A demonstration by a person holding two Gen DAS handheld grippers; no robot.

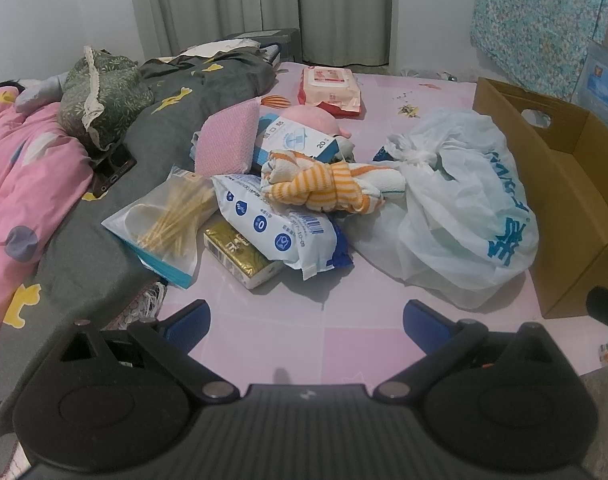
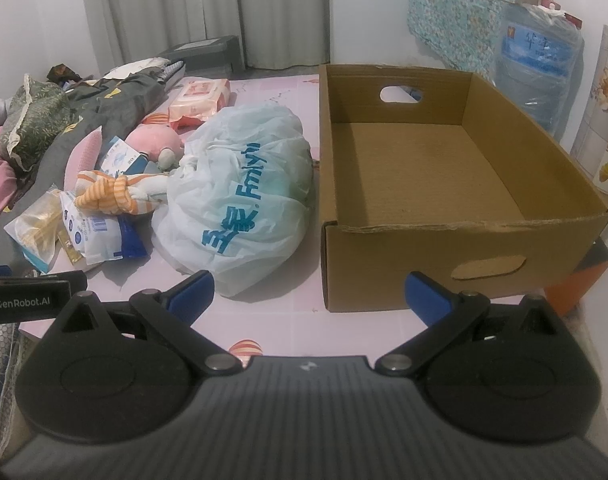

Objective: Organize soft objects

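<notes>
The left gripper (image 1: 306,319), black with blue finger pads, hangs over a bare stretch of the pink patterned mat (image 1: 344,344) with its jaws spread wide and nothing between them. The right gripper (image 2: 309,291), of the same build, is likewise spread wide and holds nothing; its left pad sits in front of the near edge of a white plastic bag and its right pad in front of the box's near wall.

The open brown cardboard box (image 2: 388,272) stands on the mat at the right, with oval hand-holes in its near and far walls and nothing inside. Just beside its left wall lies the knotted white plastic bag with blue lettering (image 1: 460,216), bulging with contents that cannot be made out.

Left of the bag is a loose pile: an orange-and-white striped knotted cloth (image 1: 328,186) lies on top of a white-and-blue soft packet (image 1: 280,228), which overlaps a gold-wrapped tissue pack (image 1: 236,252). A clear bag of cotton swabs (image 1: 164,224) lies beside these. Behind them are a pink textured sponge pad (image 1: 228,140), a blue-and-white carton (image 1: 296,140) and a pink plush toy (image 1: 316,118). Farther back rests a red-and-white wet-wipe pack (image 1: 330,88). A grey duvet (image 1: 104,240) and a pink duvet (image 1: 20,172) lie at the left.
</notes>
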